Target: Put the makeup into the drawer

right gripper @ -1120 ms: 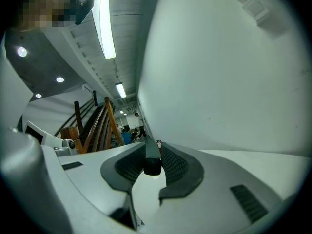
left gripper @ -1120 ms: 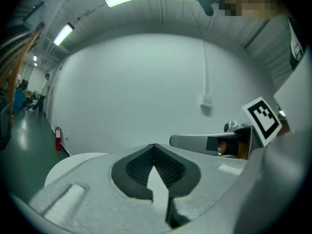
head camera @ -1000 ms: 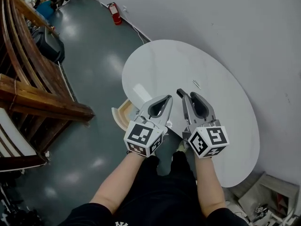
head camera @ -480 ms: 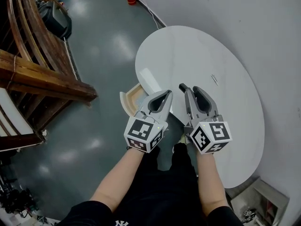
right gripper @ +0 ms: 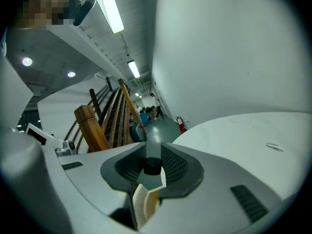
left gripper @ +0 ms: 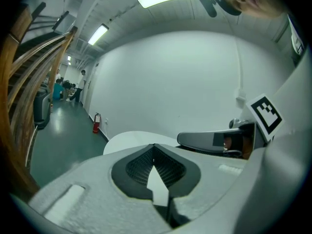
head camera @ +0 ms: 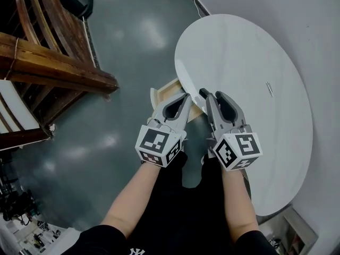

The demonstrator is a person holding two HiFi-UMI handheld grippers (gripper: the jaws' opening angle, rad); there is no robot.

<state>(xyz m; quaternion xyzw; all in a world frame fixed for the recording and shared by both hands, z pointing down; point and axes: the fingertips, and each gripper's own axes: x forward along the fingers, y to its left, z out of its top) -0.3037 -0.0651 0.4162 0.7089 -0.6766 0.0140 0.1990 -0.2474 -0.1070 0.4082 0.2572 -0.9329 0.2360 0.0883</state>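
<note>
My right gripper [head camera: 204,95] is shut on a short black makeup tube [head camera: 201,93], which sticks out past its tips; the tube [right gripper: 152,163] shows as a dark cylinder between the pads in the right gripper view. Beside it my left gripper [head camera: 186,96] is shut with nothing in it, its tips [left gripper: 154,146] touching. Both hang at the near edge of the round white table [head camera: 239,52], just over the open light-wood drawer [head camera: 166,91] that juts out from under the tabletop. Part of the drawer [right gripper: 145,204] shows low between the right jaws.
A small silvery item [head camera: 269,88] lies on the table toward the wall, also visible as the item [right gripper: 273,146] in the right gripper view. A wooden stair rail [head camera: 53,73] stands to the left across grey floor. A white wall runs behind the table, with a fire extinguisher [left gripper: 96,123] at its foot.
Both grippers have sunk side by side from over the tabletop to its near edge above the open drawer. The right one still holds the black tube.
</note>
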